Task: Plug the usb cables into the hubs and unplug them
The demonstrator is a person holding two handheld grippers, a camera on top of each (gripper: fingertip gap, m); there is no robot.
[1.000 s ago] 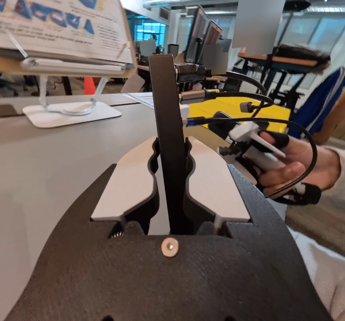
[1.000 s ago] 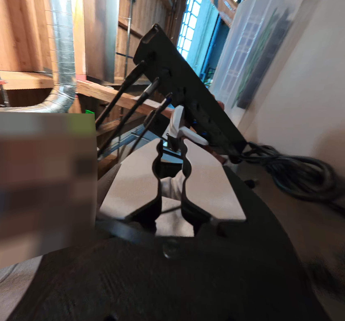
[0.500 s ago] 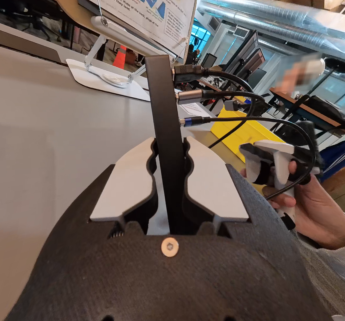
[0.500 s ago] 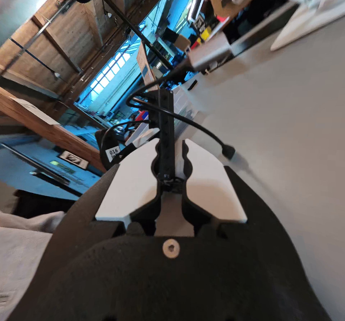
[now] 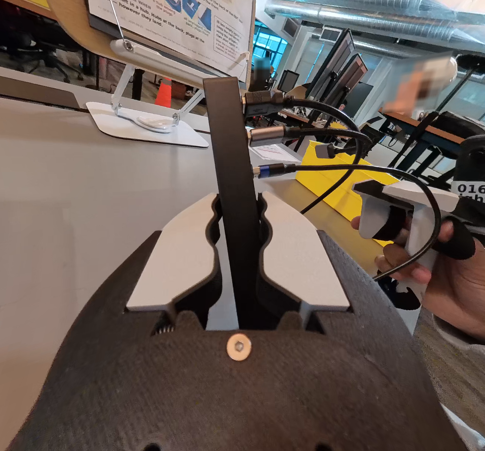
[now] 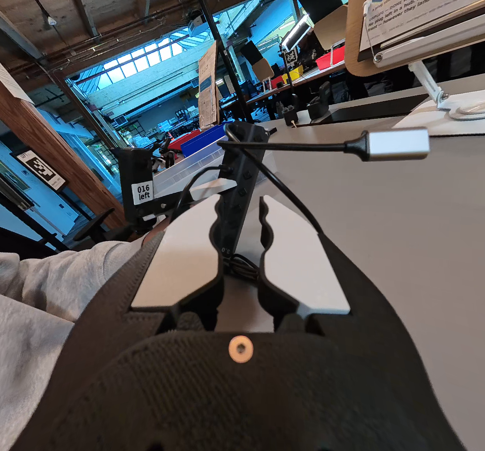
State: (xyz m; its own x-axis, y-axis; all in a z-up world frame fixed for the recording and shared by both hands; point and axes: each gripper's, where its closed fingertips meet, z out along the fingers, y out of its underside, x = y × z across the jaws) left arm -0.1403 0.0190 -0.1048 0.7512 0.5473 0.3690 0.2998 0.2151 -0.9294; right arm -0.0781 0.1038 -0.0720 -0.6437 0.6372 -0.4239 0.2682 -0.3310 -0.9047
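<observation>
**Q:** Report the left gripper [image 5: 237,202].

**A:** I have it clenched on the black hub [image 5: 231,165]. The hub stands upright between the two white fingers [image 5: 181,257], held above the grey desk [image 5: 91,202]. Both fingers press against its narrow sides.

**Q:** Cables?

**A:** I count three plugged into the hub's right face, stacked from top to bottom: a black plug [image 5: 262,104], a grey metal plug [image 5: 267,137] and a small blue-ringed plug [image 5: 270,171]. Their black leads arc away to the right. One loose grey connector [image 5: 324,150] hangs free beside the leads, seated in nothing.

**Q:** Right gripper [image 6: 238,201]?

**A:** Its fingers are parted. In the right wrist view the hub [image 6: 241,176] lies in the gap between them, close to the left finger. I cannot tell whether either finger touches it. The free silver connector [image 6: 397,144] floats above the desk [image 6: 367,228], to the right of the hub. In the left wrist view I see this gripper's white handle [image 5: 393,210] in the person's hand [image 5: 451,289], off the desk's right edge, with the thin lead looping across it.

**Q:** Surroundings?

**A:** A white stand [image 5: 147,126] carrying an instruction sheet [image 5: 170,0] sits at the desk's far edge. A yellow bin [image 5: 338,181] sits beyond the right edge.
</observation>
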